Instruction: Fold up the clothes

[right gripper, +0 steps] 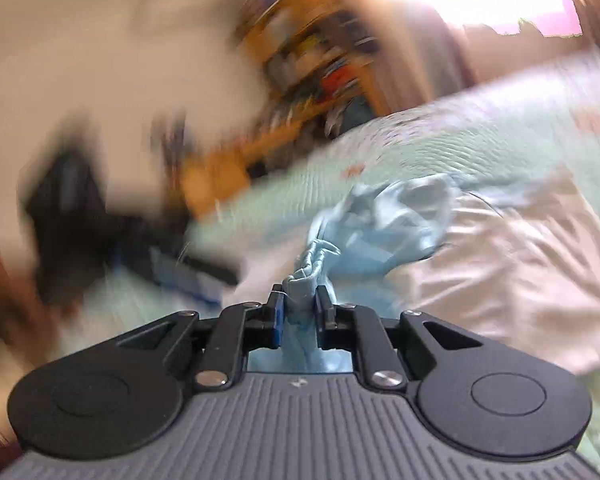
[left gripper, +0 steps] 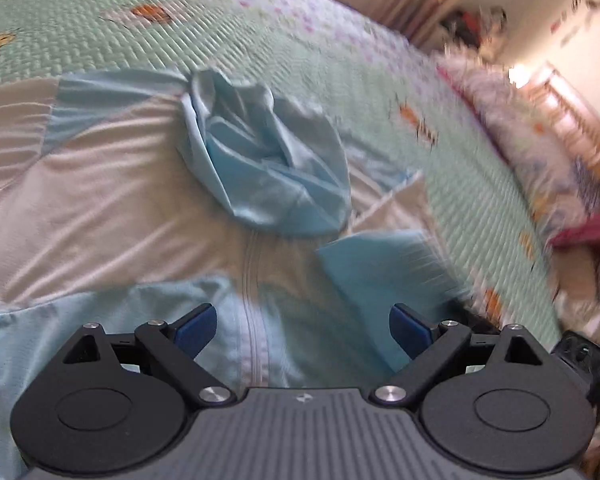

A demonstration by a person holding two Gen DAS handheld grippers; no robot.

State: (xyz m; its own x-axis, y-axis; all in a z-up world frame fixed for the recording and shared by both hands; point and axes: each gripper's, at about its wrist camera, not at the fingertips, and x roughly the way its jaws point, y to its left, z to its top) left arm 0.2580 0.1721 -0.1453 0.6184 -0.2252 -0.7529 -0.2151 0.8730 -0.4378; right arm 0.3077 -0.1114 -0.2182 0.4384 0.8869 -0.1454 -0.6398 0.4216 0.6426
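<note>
— Bedroom, by the look of it: a bed under a pale green quilted cover with small orange motifs, blurred wooden shelving behind, bright window light at one o'clock in the right wrist view.

— And the garment?

— Spread flat on the cover. A white and light-blue jacket fills the left wrist view from nine o'clock through the centre, its zipper running down toward six o'clock. Its blue hood sits bunched in a rumpled heap just above centre, at about twelve o'clock.

— Left tongs?

— The left tongs hang released, blue pads wide apart with nothing between them, above the zipper at the lower front of the jacket. A folded blue panel of the fabric lies at about four o'clock, just beyond the right-hand pad.

— Anything further right in that view?

— A patterned pillow at two o'clock, something dark red at three o'clock, both smeared. I cannot tell what the red thing is.

— Now the right side.

— The right tongs are clenched on a pinch of light-blue fabric, a twisted ridge of it standing up between the pads and leading toward the hood at one o'clock. The white body of the jacket lies from two to four o'clock.

— And at nine o'clock there?

— A dark, blurred shape, likely the other gripper; too smeared to say more.
</note>
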